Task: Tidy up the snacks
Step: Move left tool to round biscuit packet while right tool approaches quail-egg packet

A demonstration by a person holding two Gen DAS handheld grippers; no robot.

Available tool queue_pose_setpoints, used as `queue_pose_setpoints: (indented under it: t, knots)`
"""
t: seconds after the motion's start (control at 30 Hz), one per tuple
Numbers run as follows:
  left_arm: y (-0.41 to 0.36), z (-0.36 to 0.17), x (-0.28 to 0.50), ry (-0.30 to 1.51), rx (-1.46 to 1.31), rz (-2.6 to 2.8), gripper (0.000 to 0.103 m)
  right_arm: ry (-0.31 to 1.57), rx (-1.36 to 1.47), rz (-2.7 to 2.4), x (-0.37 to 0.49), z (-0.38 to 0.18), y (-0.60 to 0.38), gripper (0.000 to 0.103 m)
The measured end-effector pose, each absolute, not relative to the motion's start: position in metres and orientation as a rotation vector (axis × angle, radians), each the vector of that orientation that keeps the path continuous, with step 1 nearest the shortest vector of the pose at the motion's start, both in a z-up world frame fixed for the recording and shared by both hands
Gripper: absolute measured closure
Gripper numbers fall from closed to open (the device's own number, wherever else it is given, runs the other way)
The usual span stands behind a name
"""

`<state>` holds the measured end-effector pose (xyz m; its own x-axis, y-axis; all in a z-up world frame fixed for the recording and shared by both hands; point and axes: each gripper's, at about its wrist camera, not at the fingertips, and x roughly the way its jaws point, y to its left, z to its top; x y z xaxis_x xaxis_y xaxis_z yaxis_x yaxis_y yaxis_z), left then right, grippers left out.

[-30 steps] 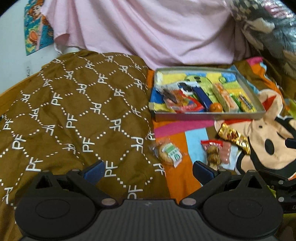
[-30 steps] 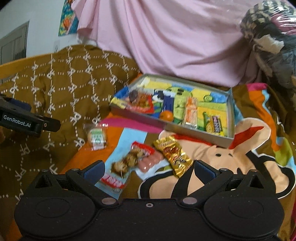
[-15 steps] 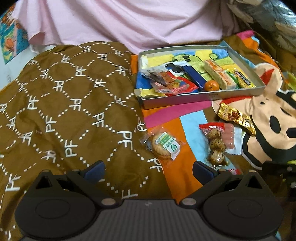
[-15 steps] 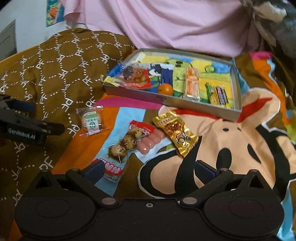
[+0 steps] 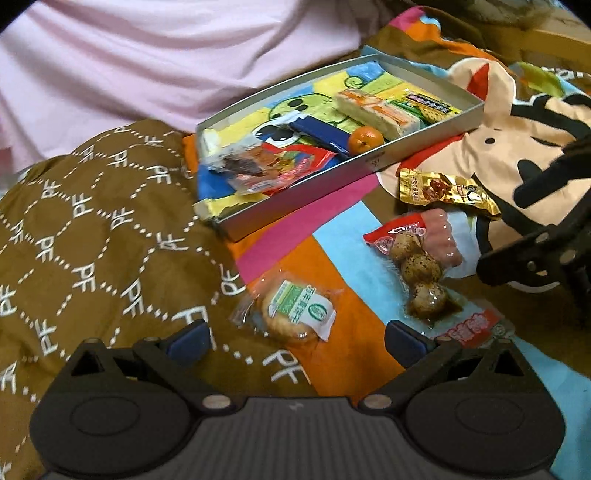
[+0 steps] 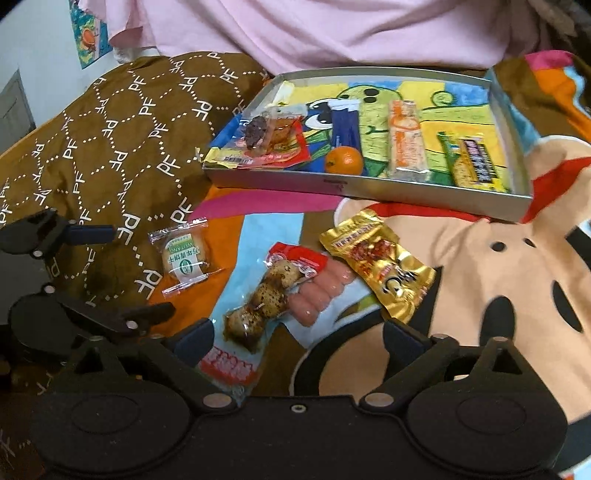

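A grey tray [image 6: 369, 190] [image 5: 332, 184] lies on the bed and holds several snacks, among them a small orange [image 6: 344, 160] [image 5: 365, 139]. In front of it lie loose packets: a wrapped biscuit [image 5: 295, 312] [image 6: 184, 254], a pack of eggs [image 5: 417, 273] [image 6: 266, 295] on a skewer, pink sausages [image 6: 321, 288] and a gold packet [image 6: 380, 264] [image 5: 447, 192]. My left gripper [image 5: 295, 339] is open just short of the biscuit. My right gripper [image 6: 297, 341] is open near the egg pack's lower end. Nothing sits between either pair of fingers.
A brown patterned quilt [image 5: 92, 240] covers the left side. A cartoon-print sheet [image 6: 498, 277] spreads under the snacks and to the right. Pink cloth [image 6: 332, 29] is heaped behind the tray. The left gripper body [image 6: 55, 236] shows at the right wrist view's left edge.
Both grippers have moved forward and down toward the loose packets. The biscuit now lies close between the left fingers' line; the egg pack is close to the right fingers.
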<state>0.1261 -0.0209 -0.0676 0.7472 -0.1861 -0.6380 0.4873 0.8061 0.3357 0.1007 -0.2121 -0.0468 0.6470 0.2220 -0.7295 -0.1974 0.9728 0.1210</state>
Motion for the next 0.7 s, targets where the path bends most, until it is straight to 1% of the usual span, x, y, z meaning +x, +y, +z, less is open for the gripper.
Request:
queue_pose_setpoints:
  t: [0.13,0.2,0.3,0.37,0.43,0.53,0.7]
  knots:
    - [-0.025,-0.074,0.139,0.621,0.555,-0.429,0.000,0.824,0.012,0.261,0.112,-0.052,-0.207,0.013]
    - [-0.027,-0.077,0.146,0.621,0.569,-0.452,0.001,0.827,0.024,0.267,0.116,-0.054,-0.206,0.014]
    - [-0.028,-0.081,0.154,0.618,0.582,-0.475,0.004,0.841,0.043,0.267,0.122,-0.060,-0.208,0.017]
    - [-0.028,-0.084,0.160,0.634,0.580,-0.482,0.009,0.854,0.058,0.264,0.124,-0.063,-0.210,0.020]
    - [-0.027,-0.087,0.165,0.651,0.570,-0.481,0.009,0.860,0.073,0.260,0.126,-0.066,-0.211,0.025]
    - [-0.023,-0.090,0.172,0.672,0.542,-0.479,0.011,0.851,0.077,0.259,0.125,-0.066,-0.210,0.029]
    - [-0.021,-0.093,0.178,0.720,0.489,-0.501,0.021,0.852,0.096,0.253,0.126,-0.069,-0.211,0.033]
